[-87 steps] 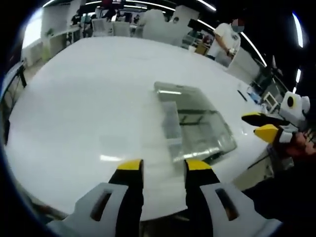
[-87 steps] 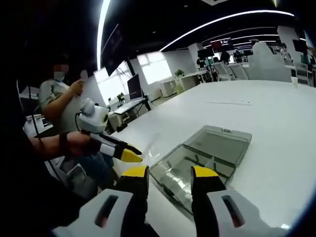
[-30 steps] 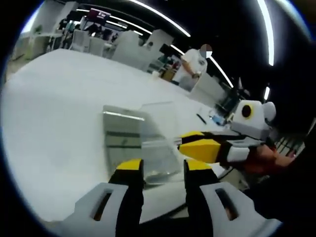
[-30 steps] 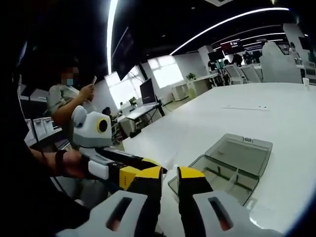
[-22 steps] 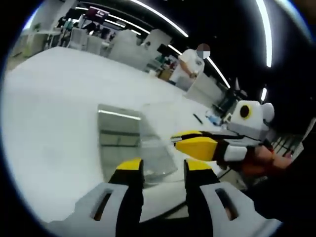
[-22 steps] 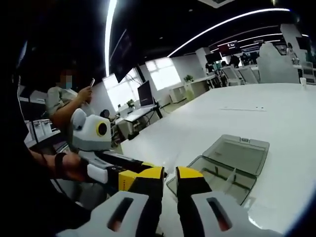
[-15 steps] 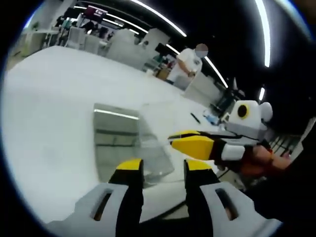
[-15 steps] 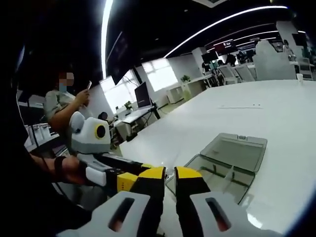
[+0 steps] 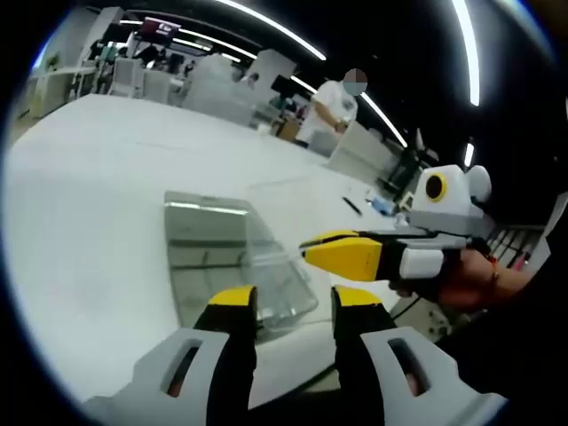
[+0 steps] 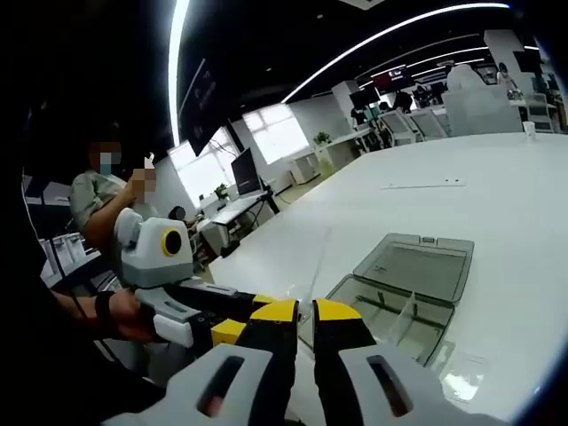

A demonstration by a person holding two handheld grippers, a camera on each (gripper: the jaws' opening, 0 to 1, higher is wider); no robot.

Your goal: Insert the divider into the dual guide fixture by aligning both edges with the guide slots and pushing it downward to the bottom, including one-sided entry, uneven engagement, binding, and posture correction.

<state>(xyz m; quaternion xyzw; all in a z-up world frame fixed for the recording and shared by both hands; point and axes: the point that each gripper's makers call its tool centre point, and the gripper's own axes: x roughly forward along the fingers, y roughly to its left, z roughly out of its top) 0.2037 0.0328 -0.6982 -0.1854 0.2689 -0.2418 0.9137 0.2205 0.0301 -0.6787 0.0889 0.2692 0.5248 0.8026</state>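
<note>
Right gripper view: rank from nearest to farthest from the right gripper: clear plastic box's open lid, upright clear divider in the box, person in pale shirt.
1. Upright clear divider, just right of the right gripper.
2. Clear plastic box's open lid, beyond it.
3. Person in pale shirt, far left, off the table.

Divider (image 10: 312,257) edge hidden between fingers (image 10: 275,312)

Both tools look alike: the left gripper (image 9: 288,302) and the right gripper (image 10: 298,311) have pale grey slotted bodies with black jaws tipped in yellow. A dark band circles the wrist of the hand (image 10: 124,312) behind the white, yellow-ringed housing
</note>
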